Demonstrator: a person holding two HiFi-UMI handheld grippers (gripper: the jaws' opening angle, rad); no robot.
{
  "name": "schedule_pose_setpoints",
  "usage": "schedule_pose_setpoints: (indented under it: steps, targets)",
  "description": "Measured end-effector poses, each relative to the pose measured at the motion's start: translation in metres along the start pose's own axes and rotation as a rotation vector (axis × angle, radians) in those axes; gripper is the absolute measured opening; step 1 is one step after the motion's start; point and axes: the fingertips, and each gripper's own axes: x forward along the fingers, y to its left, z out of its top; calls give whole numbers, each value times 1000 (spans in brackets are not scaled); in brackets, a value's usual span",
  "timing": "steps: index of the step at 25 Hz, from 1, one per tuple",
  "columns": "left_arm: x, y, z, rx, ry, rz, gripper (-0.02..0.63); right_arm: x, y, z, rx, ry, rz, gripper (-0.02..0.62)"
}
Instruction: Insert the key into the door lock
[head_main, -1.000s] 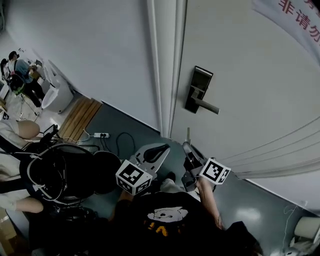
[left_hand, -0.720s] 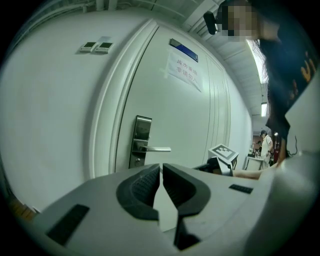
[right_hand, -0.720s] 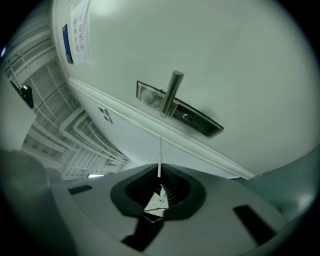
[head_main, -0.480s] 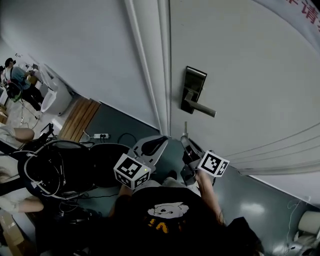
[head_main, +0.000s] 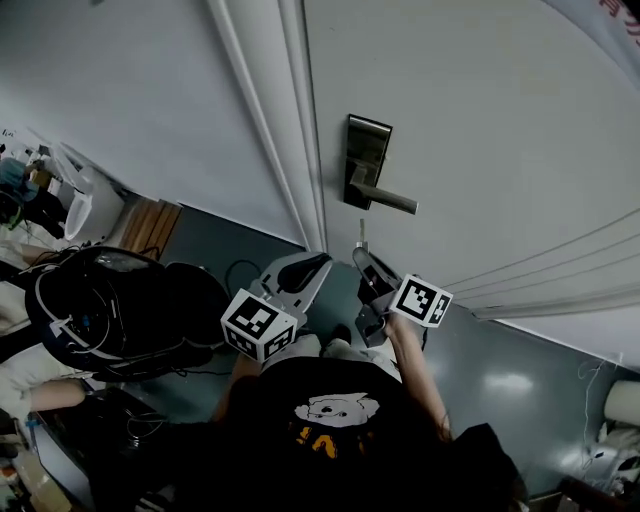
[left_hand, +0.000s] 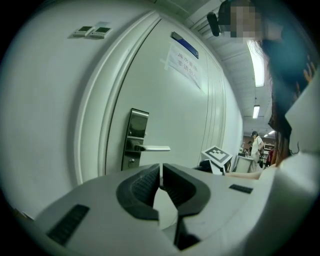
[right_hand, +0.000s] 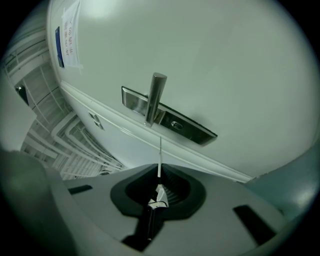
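I face the white door (head_main: 480, 120). My left gripper (head_main: 305, 268), at 9 o'clock of the right one, has its jaws together on nothing. My right gripper (head_main: 362, 258) clamps the key (right_hand: 160, 152), with the lock (head_main: 363, 170) at its 12 o'clock, near but apart

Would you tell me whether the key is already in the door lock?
Out: the key, clamped in the right tool, lies short of the lock plate.
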Motion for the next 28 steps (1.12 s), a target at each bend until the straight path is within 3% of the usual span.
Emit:
schedule_pose_setpoints:
  steps: [8,18,28]
  targets:
    - [6,4,8,39,-3,-94,23,19,-4,10,48,-78,-15,20]
    - [-8,18,6,93,-7,-152,23,47,-17,19,125,-172,-38,20]
    - [-22,19,0,117,-28,-206,23,58,-17,20,235,-236,25,20]
